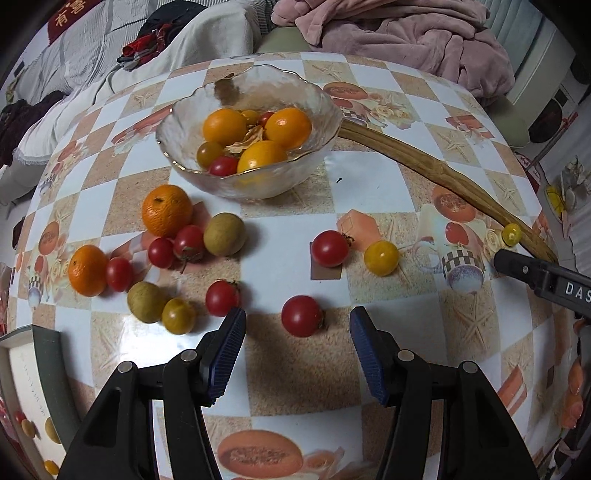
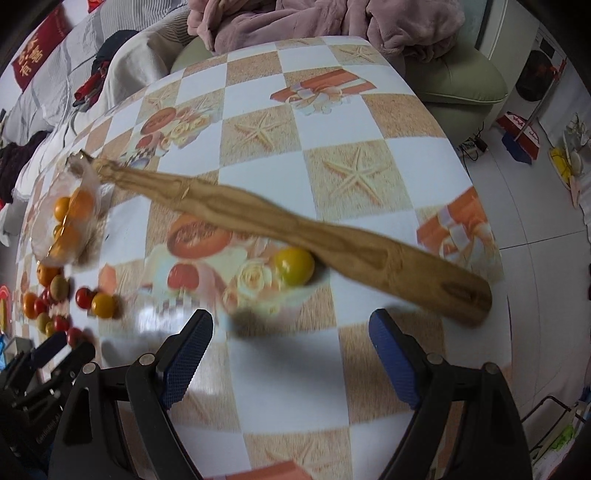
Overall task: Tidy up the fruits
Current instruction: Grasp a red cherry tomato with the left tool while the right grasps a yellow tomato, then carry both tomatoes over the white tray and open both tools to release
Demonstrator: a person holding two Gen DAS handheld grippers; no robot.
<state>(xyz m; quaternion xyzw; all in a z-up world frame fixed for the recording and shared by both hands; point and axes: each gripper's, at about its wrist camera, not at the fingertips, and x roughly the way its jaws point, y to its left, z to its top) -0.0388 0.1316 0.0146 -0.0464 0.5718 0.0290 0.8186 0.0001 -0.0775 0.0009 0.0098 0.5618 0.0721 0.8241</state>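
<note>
Broadly, the scene is a table (image 1: 369, 229) under a checked cloth printed with starfish and fruit, with a rumpled pink blanket (image 1: 406, 33) on the seat beyond it. Toward the far side stands a glass bowl (image 1: 325, 107) that already holds several oranges, a few small tomatoes and a scrap of dry peel, so the sorting looks partly done. A long wooden stick (image 2: 295, 229) lies slantwise across the cloth from the bowl's rim toward the right edge. Loose fruit is scattered on the near side of the bowl: two oranges, a cluster of red and yellow tomatoes, and some dull green-brown fruits. The left gripper (image 1: 297, 354) hangs over the cloth with its blue pads apart and nothing between them; a red tomato (image 1: 302, 315) lies just ahead of the gap. The right gripper (image 2: 291, 354) is also spread wide and empty, and a yellow tomato (image 2: 294, 266) rests against the stick in front of it. The step in hand appears to be reaching for the next pieces. Each gripper would need to come down around its tomato and close gently, since these small round fruits may roll or bruise, and the right one must avoid nudging the stick.
</note>
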